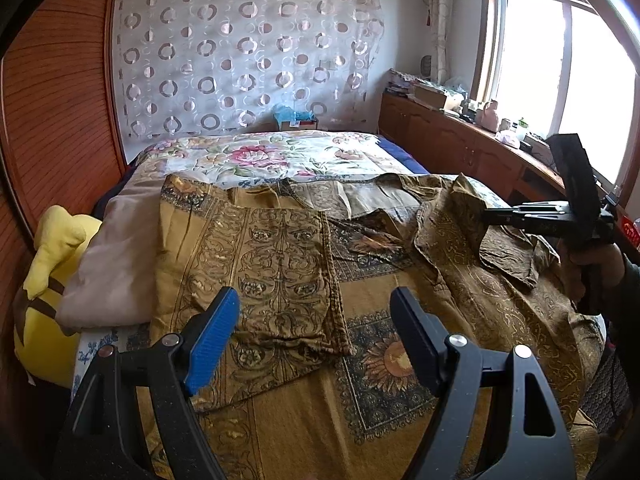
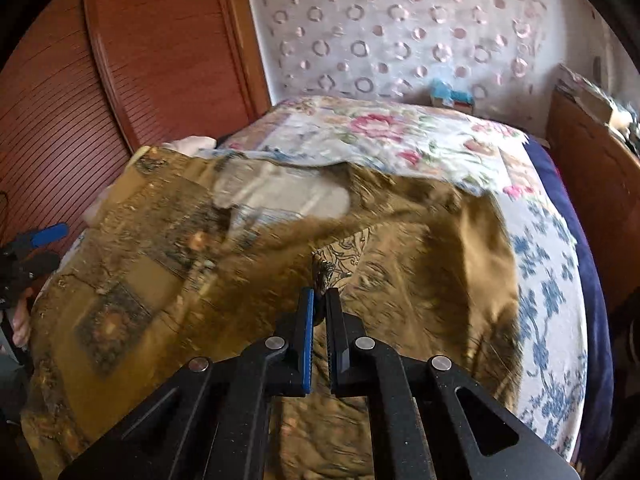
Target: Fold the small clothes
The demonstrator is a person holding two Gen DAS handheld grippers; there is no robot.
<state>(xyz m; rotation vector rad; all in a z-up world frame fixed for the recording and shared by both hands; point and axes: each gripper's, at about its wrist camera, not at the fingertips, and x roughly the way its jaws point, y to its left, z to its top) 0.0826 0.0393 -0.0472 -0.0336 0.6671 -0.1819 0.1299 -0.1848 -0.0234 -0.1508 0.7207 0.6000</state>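
Observation:
A golden-brown patterned shirt [image 1: 280, 248] lies spread across the bed, its left sleeve folded inward over the body. My left gripper [image 1: 314, 296] hovers open just above that folded sleeve, with nothing between its blue and black pads. At the shirt's right side my right gripper [image 1: 486, 214] is shut on a fold of the fabric, and a flap of cloth [image 1: 508, 256] is lifted under it. The blurred right wrist view shows the right gripper [image 2: 320, 294] with its pads nearly together, pinching a patterned edge [image 2: 340, 258] of the shirt [image 2: 420, 280]. The left gripper [image 2: 50, 246] shows at the far left edge.
A floral bedspread [image 1: 260, 156] covers the bed behind the shirt. A beige folded cloth [image 1: 116, 264] and a yellow plush toy [image 1: 52, 280] sit at the left edge. A wooden wardrobe [image 1: 60, 100] stands left; a cluttered wooden cabinet [image 1: 460, 132] runs under the window.

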